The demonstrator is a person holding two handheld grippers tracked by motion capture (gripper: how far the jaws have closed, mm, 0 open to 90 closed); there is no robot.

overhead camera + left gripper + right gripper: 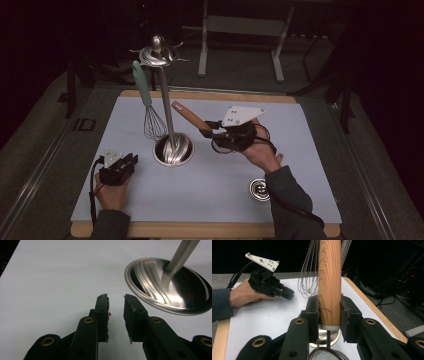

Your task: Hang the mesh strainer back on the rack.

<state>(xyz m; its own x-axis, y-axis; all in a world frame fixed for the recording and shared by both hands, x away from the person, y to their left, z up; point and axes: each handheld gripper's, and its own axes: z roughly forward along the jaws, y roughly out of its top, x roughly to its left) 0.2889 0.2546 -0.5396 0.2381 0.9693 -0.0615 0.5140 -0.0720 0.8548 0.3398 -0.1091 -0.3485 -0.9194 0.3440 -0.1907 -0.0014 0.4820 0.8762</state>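
My right gripper (329, 312) is clamped on the wooden handle (329, 277) of what looks like a small mesh strainer (325, 355), though its head is mostly cut off. I'm holding it aloft just right of the utensil stand (173, 150), handle tip (187, 114) angled toward the post. The whisk (150, 107) already hangs there. My left gripper (116, 315) rests on the bench (210, 195), narrowly parted, holding nothing. I reckon I'm mid-carry; next I must lift the handle end to a hook up top.
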